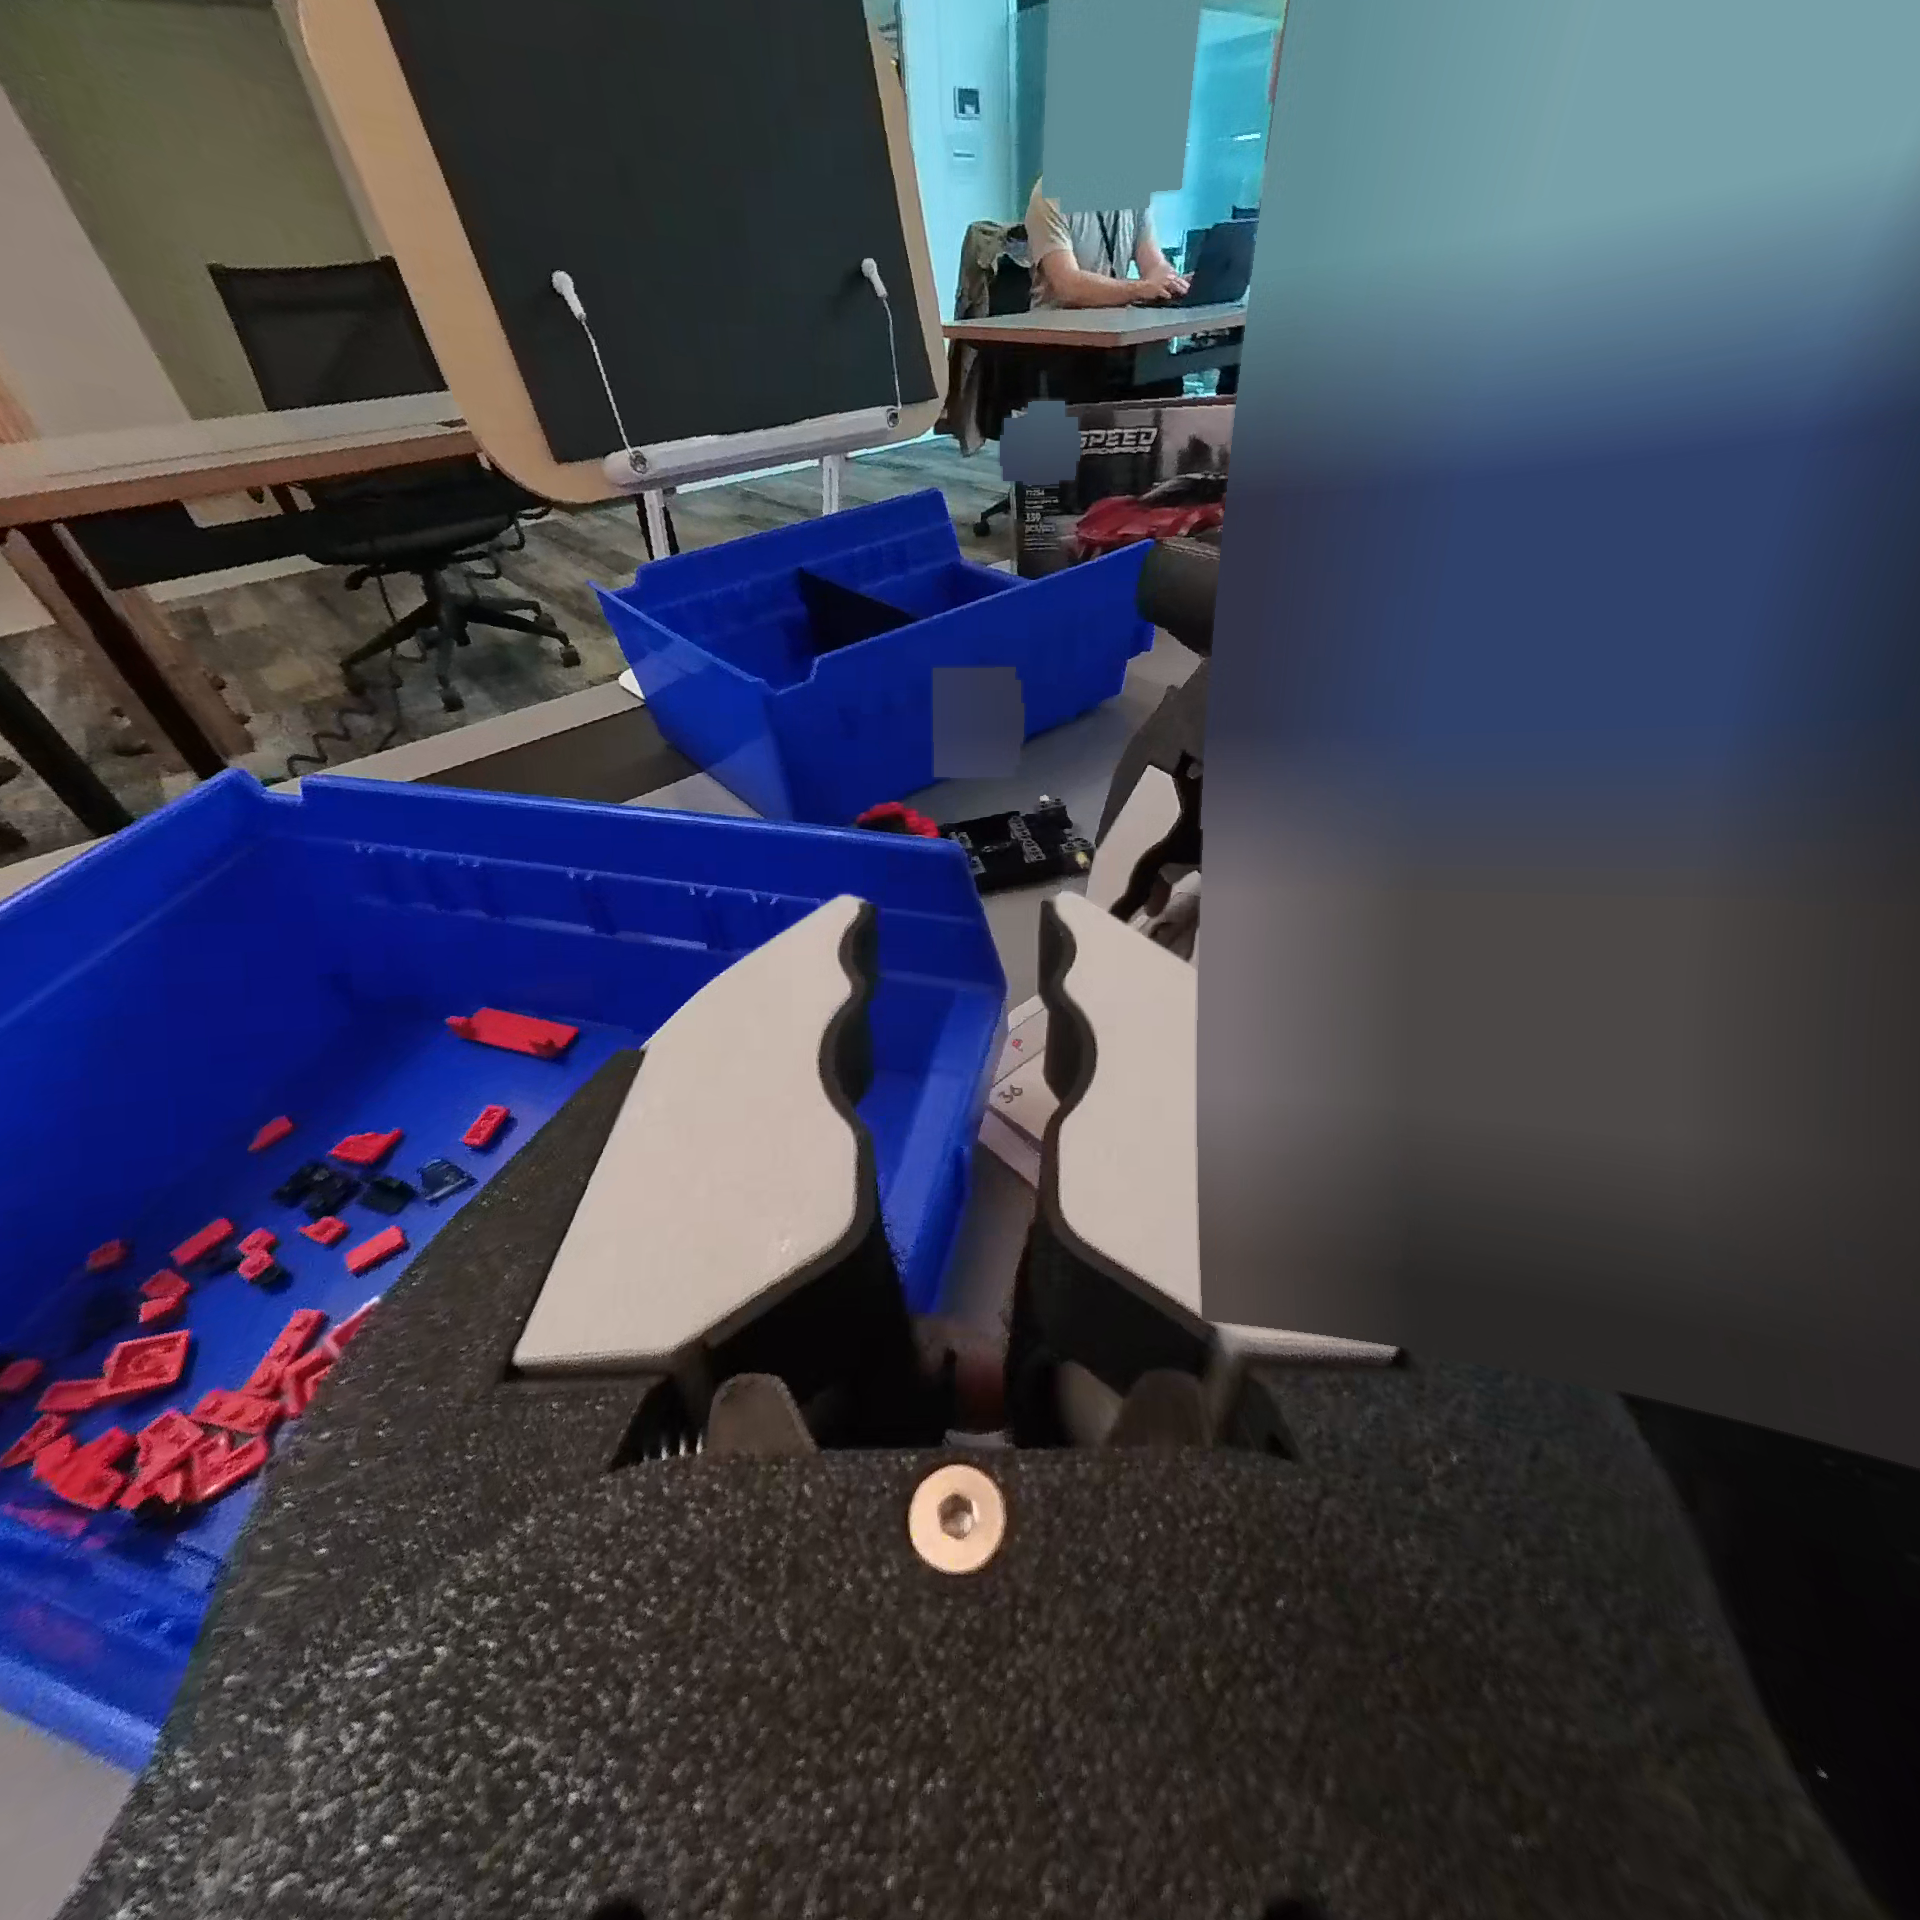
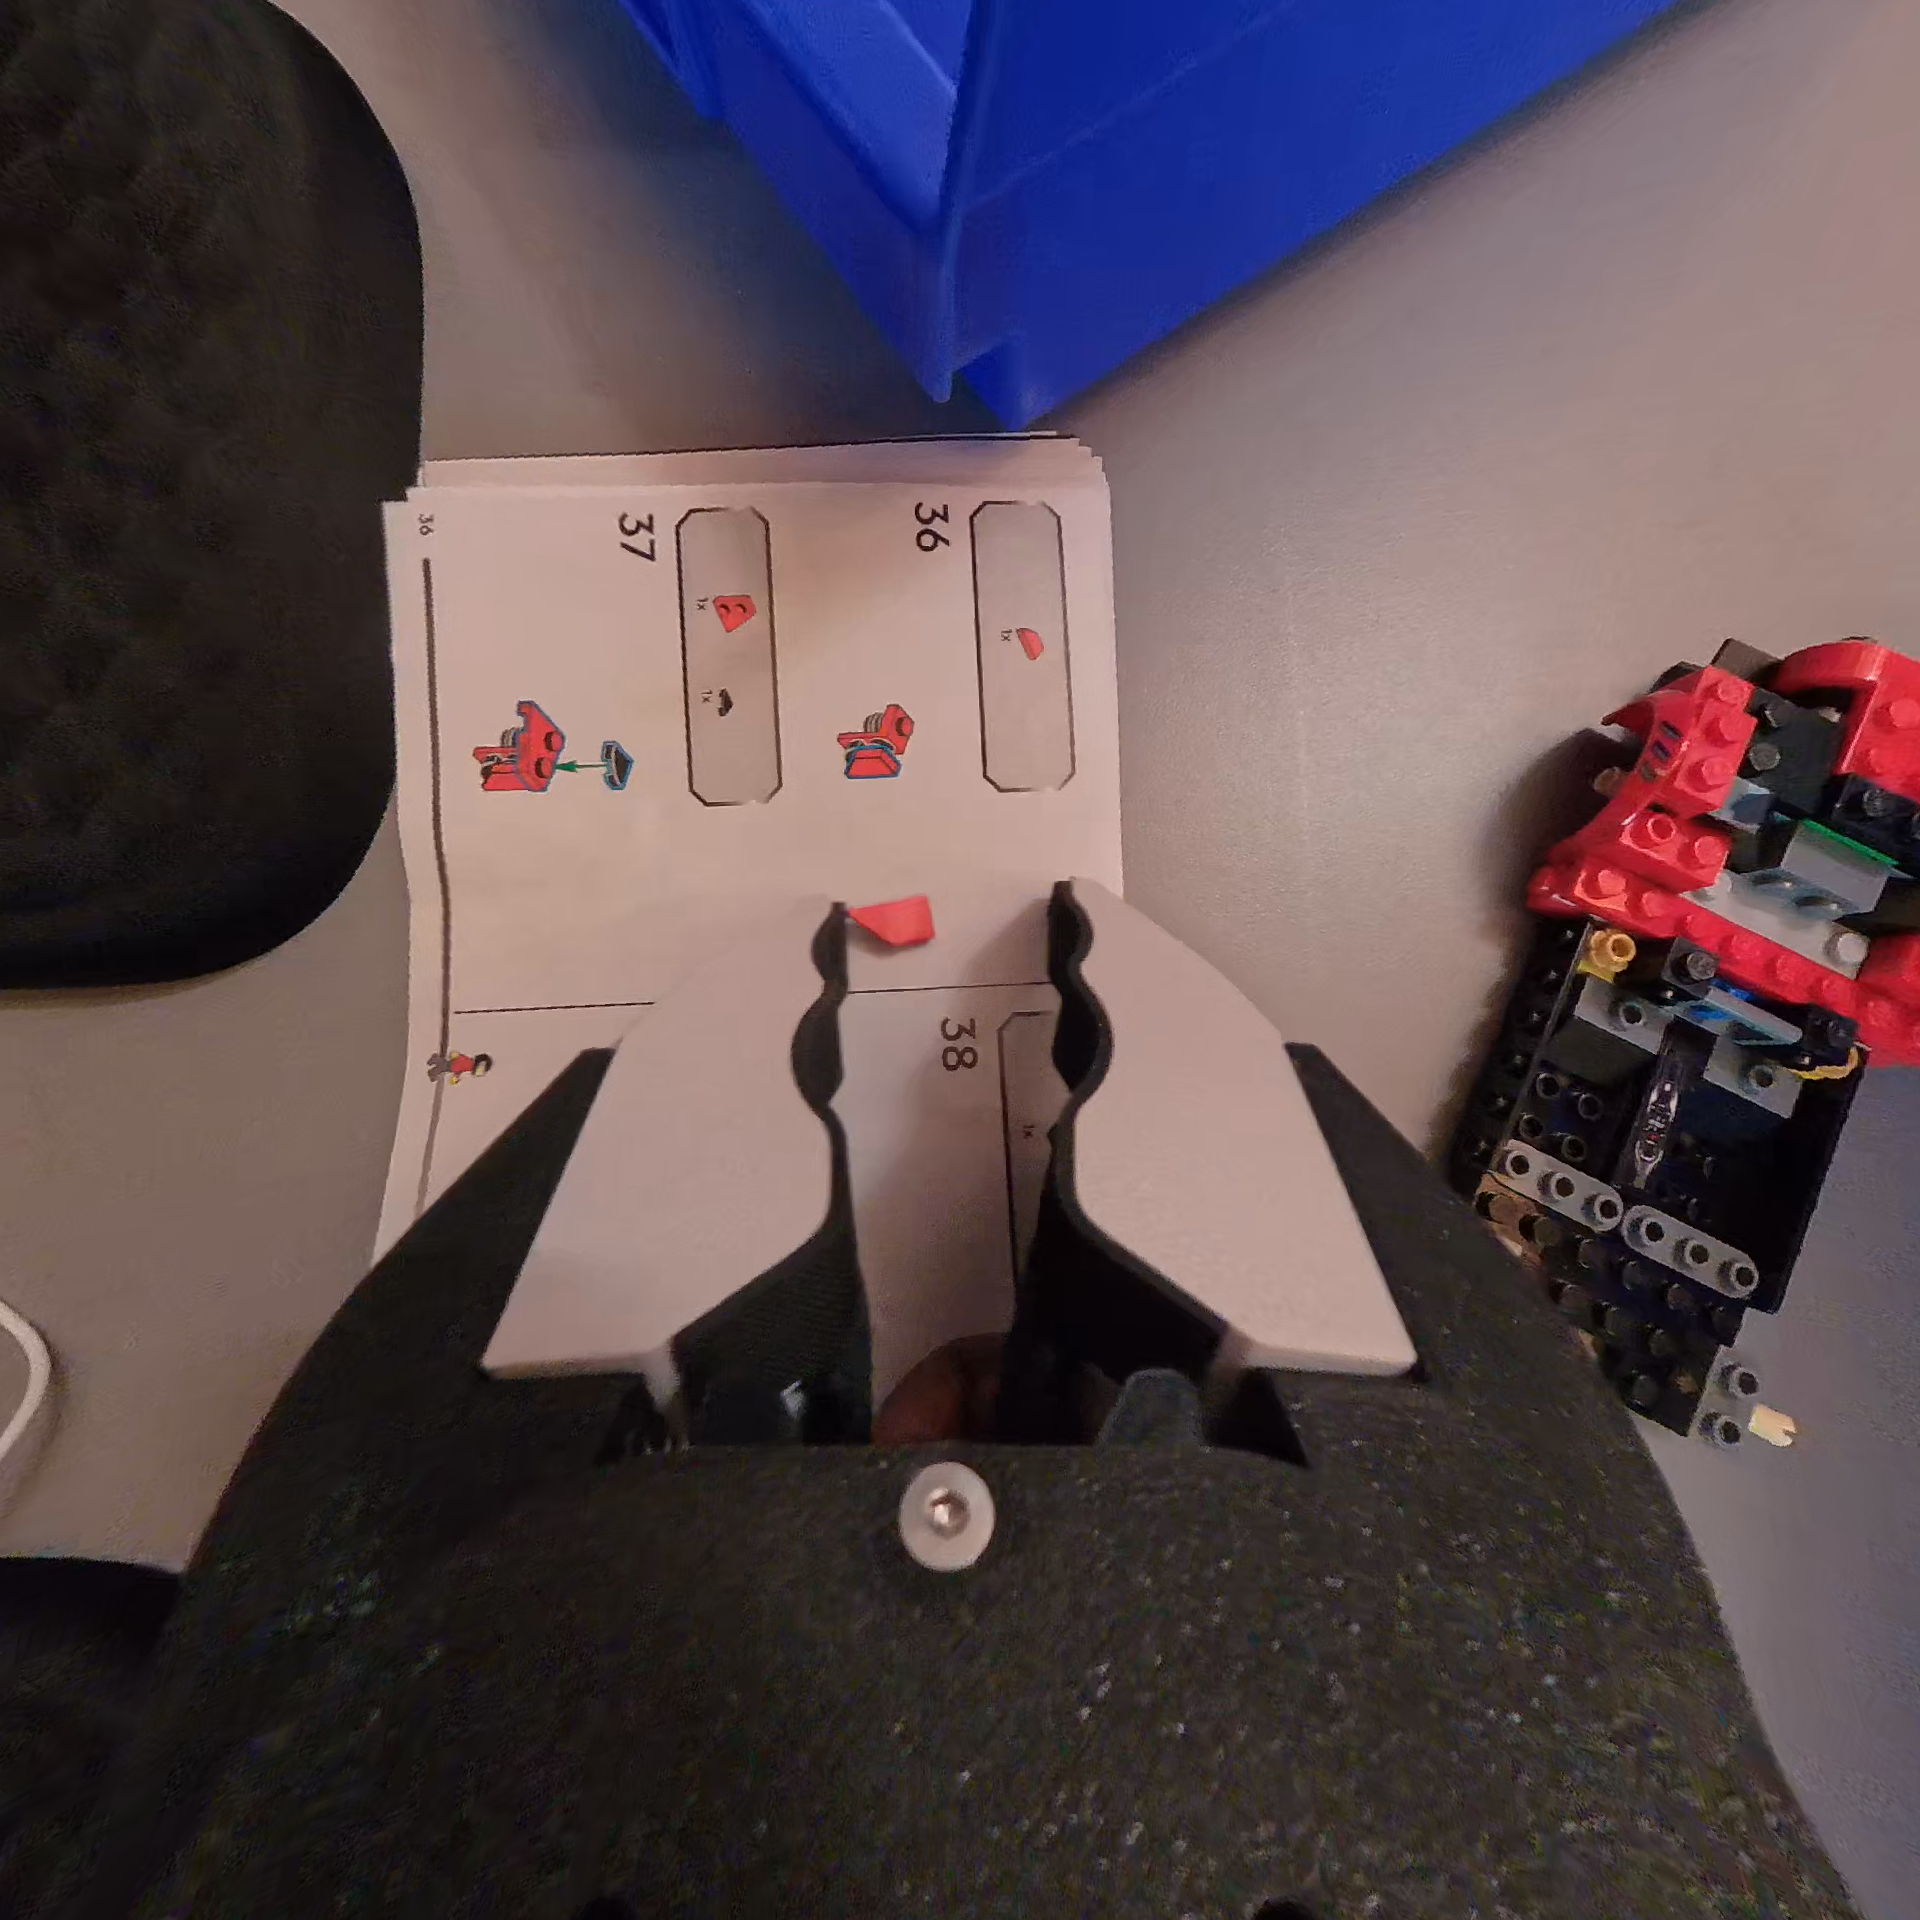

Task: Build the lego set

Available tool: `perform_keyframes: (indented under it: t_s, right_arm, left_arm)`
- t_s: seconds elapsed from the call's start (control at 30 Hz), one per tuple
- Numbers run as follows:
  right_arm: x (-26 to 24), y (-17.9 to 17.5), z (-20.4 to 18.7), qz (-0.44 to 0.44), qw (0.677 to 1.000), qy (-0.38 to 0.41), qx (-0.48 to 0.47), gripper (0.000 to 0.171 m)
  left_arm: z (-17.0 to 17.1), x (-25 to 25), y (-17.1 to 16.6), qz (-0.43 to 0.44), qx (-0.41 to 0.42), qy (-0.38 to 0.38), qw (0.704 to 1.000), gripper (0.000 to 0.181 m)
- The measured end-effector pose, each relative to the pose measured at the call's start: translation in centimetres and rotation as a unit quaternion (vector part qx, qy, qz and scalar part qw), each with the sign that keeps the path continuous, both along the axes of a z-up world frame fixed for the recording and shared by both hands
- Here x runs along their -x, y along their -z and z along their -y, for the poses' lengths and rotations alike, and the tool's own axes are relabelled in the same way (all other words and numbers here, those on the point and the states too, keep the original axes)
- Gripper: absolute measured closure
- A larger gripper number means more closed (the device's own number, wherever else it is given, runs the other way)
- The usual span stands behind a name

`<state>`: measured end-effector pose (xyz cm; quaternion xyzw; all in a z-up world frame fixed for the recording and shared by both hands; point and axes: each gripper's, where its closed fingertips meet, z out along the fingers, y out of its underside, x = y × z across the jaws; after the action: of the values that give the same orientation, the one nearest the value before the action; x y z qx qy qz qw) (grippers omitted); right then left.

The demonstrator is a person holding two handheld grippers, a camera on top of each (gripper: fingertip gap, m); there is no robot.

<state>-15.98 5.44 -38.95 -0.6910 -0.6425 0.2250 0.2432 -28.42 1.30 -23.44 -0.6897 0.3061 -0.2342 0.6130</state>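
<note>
Lego car [image 2: 1714,997] on grey table [image 2: 1351,499]; office chairs [image 1: 416,540] beyond.

Black speckled claw [image 1: 954,925], grey fingers [image 1: 727,1132], silver screw [image 1: 956,1519]

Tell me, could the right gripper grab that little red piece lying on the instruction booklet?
Probably yes. The right gripper is open, and the small red piece lies on the instruction booklet just beyond its fingers, by the left tip, with nothing between.

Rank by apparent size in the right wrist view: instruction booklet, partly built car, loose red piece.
1. Instruction booklet, though the gripper covers part of it.
2. Partly built car, cut off at the frame edge.
3. Loose red piece.
</note>
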Motion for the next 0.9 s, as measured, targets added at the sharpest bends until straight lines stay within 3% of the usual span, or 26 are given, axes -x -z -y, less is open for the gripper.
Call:
perform_keyframes:
  t_s: [0.2,0.37,0.5,0.57,0.63,0.67,0.83,0.9]
  right_arm:
    - [0.0,-0.2,0.0,-0.009,1.000,-0.008,-0.011,0.114]
    - [-0.8,-2.4,0.5,-0.058,0.998,-0.006,-0.027,0.113]
    - [-2.9,-4.5,0.4,-0.101,0.994,0.039,-0.024,0.111]
    - [-4.5,-4.8,0.1,-0.110,0.991,0.073,-0.030,0.116]
    - [-6.1,-5.1,-0.3,-0.125,0.984,0.114,-0.049,0.161]
    - [-6.7,-5.4,-0.3,-0.143,0.980,0.129,-0.053,0.170]
    - [-7.9,-6.9,1.0,-0.230,0.959,0.165,-0.019,0.168]
    - [-7.9,-7.3,1.4,-0.253,0.953,0.165,-0.016,0.145]
  left_arm:
    - [0.7,-0.9,0.4,-0.030,0.004,0.029,0.999,0.155]
    - [0.8,-0.7,1.4,-0.091,0.008,0.022,0.996,0.159]
    - [0.3,0.3,1.5,-0.079,0.023,-0.002,0.997,0.150]
    - [0.0,0.7,0.8,-0.045,0.024,-0.012,0.999,0.148]
    - [0.1,1.0,-0.3,-0.012,0.002,-0.008,1.000,0.181]
    - [0.2,1.1,-0.8,-0.003,-0.011,-0.009,1.000,0.181]
    - [-0.1,1.2,0.0,-0.035,-0.002,-0.015,0.999,0.181]
    - [-0.5,1.6,0.1,-0.036,0.005,-0.030,0.999,0.164]
